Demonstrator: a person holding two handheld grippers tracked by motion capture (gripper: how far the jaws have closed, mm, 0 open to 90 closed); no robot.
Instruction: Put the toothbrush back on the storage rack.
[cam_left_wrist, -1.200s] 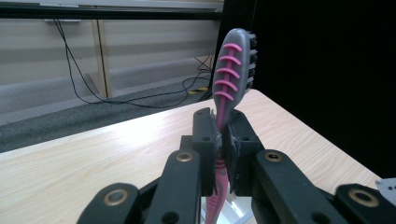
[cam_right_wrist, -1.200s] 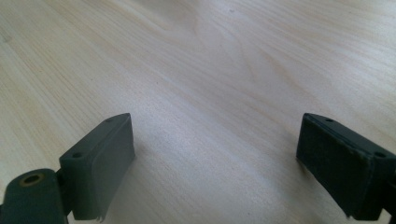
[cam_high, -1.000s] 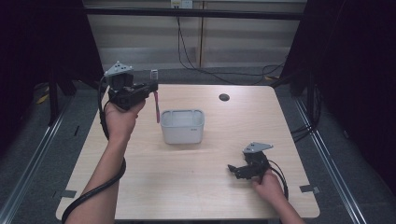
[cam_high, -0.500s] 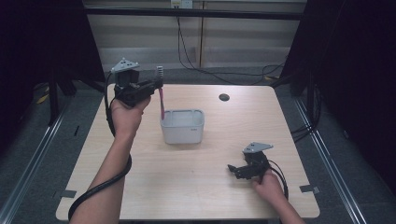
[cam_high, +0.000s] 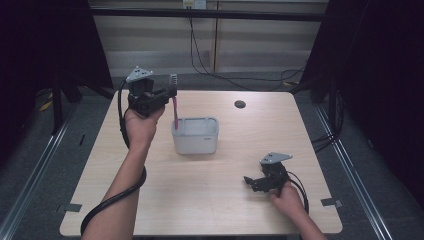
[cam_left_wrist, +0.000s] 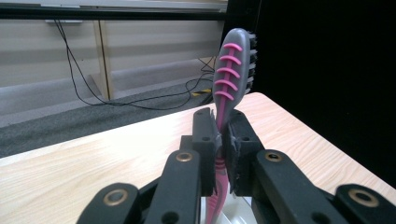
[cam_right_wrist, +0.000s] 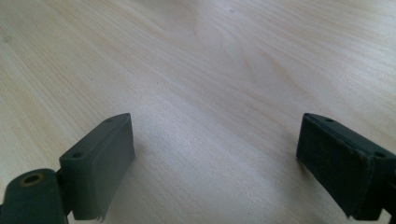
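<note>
Left tool (cam_high: 167, 95) clenched on the pink toothbrush (cam_high: 176, 109), upper left of the frame, handle dipping over the grey tub (cam_high: 196, 136) mid-surface. Right tool (cam_high: 257, 182) gapes released, lower right on the surface (cam_high: 225, 210).

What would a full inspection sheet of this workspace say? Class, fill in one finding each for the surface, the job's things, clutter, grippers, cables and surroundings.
Surface: pale wooden table, bare over most of its top.
Job's things: pink and grey toothbrush held upright, brush head up, its lower end over the left rim of the grey tub that stands mid-table.
Clutter: small dark round spot near the table's far edge; what it is cannot be told.
Grippers: left gripper shut on the toothbrush handle; right gripper low over the table at near right, jaws wide open with nothing between them.
Cables: a black cable trails from the left gripper; thin wires on the floor beyond.
Surroundings: pale wall panels, dark curtains at both sides.
</note>
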